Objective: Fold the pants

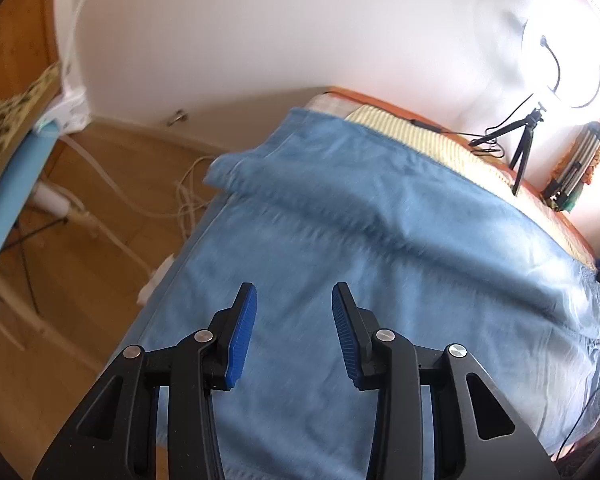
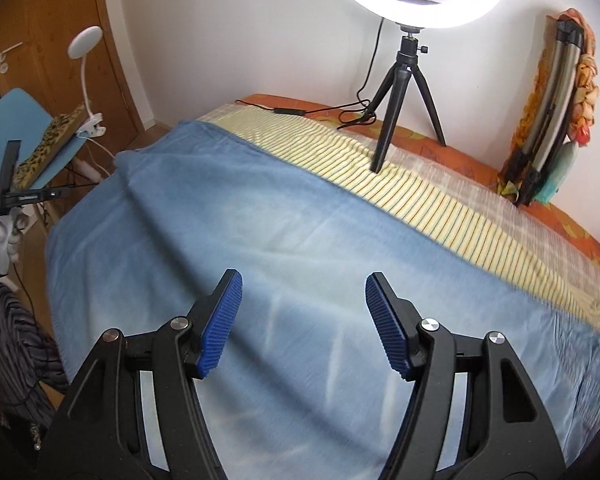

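I am holding both the left hand-held gripper (image 1: pixel 293 292) and right hand-held gripper (image 2: pixel 304 282) released and empty over the blue cloth (image 2: pixel 259 232) on the bed (image 2: pixel 460 160); no pants visible, so I should find them first.

The blue blanket (image 2: pixel 259 240) looks like soft matt cloth with a slightly fuzzy nap. Under it there's a striped sheet (image 2: pixel 440 208), thin woven cotton by the look of it, also matt. The gripper arms are smooth black plastic with shiny metal pins, and the pads (image 2: pixel 221 324) are ribbed blue rubber. Door (image 2: pixel 55 40) and floor (image 1: pixel 79 280) are wood — satin finish. The tripod (image 2: pixel 404 88) is matt black plastic.
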The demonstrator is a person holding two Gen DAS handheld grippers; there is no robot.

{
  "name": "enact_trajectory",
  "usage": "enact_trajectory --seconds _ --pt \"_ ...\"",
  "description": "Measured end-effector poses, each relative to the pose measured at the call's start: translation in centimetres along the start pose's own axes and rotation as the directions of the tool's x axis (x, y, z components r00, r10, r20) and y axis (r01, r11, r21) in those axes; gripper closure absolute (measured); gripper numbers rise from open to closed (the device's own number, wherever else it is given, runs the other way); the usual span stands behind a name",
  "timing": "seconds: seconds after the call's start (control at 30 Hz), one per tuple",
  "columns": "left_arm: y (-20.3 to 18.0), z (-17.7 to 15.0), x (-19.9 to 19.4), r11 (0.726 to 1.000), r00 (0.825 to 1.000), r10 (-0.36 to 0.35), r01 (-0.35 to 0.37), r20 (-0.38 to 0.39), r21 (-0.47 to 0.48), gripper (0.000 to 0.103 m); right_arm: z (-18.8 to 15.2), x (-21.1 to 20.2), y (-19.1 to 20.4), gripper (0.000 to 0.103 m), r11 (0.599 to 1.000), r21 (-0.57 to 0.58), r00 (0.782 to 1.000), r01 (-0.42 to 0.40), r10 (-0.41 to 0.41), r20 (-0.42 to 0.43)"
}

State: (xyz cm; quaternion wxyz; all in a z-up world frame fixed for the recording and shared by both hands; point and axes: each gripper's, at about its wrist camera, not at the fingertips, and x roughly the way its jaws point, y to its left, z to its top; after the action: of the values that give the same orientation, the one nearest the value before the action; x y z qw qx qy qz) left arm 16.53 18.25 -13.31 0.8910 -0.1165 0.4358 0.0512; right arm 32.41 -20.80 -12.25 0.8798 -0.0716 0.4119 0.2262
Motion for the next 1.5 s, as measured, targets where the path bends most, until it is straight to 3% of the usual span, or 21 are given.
enact_trajectory --seconds 0.17,0.43,0.77,0.87,0.93,0.97,1.03,1.17,1.23,1.37,1.5 --pt "-2.6 2.6 1.1 0.998 1.0 -0.024 0.023 0.012 0.051 0.066 2.3 5.0 -3.1 0.035 0.999 -0.036 0.999 0.029 -0.03 -0.035" --pt "-7.4 6.3 3.9 0.99 0.996 -0.084 0.083 0.004 0.116 0.066 5.1 11.3 -6.2 0.035 0.996 -0.08 0.993 -0.029 0.02 -0.118" --pt "-11.5 9.4 9.5 0.981 0.988 -0.142 0.149 -0.065 0.122 0.065 5.0 14.7 -8.4 0.035 0.994 -0.058 0.973 -0.097 0.082 -0.214" --pt "-12.1 9.8 10.9 0.98 0.985 -0.153 0.161 -0.079 0.117 0.063 4.7 14.6 -8.1 0.039 0.992 -0.084 0.975 -0.091 0.072 -0.209" --pt "-12.3 9.8 11.9 0.981 0.984 -0.153 0.163 -0.092 0.11 0.055 4.7 14.4 -7.8 0.059 0.992 -0.086 0.976 -0.096 0.077 -0.205" --pt "-12.3 9.7 12.5 0.981 0.983 -0.157 0.166 -0.099 0.1 0.055 4.7 14.2 -7.6 0.066 0.992 -0.085 0.976 -0.093 0.074 -0.203" --pt "-12.1 9.6 13.4 0.982 0.979 -0.165 0.175 -0.116 0.075 0.055 4.6 13.9 -7.0 0.091 0.993 -0.096 0.978 -0.076 0.055 -0.199" --pt "-11.5 9.1 15.0 0.978 0.96 -0.203 0.208 -0.195 0.008 0.045 4.6 12.2 -6.1 0.095 0.993 -0.102 0.985 -0.059 0.041 -0.17" --pt "-11.4 9.1 15.1 0.979 0.956 -0.2 0.205 -0.213 -0.001 0.045 4.9 10.5 -5.6 0.096 0.994 -0.09 0.99 -0.058 0.046 -0.133" --pt "-11.3 10.1 13.9 0.978 0.961 -0.207 0.204 -0.182 -0.035 0.044 4.8 6.3 -3.7 0.096 0.991 -0.109 0.996 -0.075 0.069 -0.062" --pt "-11.5 12.0 12.8 0.971 0.963 -0.233 0.222 -0.136 -0.09 0.036 3.1 3.0 -0.6 0.097 0.984 -0.162 0.997 -0.079 0.074 -0.036"
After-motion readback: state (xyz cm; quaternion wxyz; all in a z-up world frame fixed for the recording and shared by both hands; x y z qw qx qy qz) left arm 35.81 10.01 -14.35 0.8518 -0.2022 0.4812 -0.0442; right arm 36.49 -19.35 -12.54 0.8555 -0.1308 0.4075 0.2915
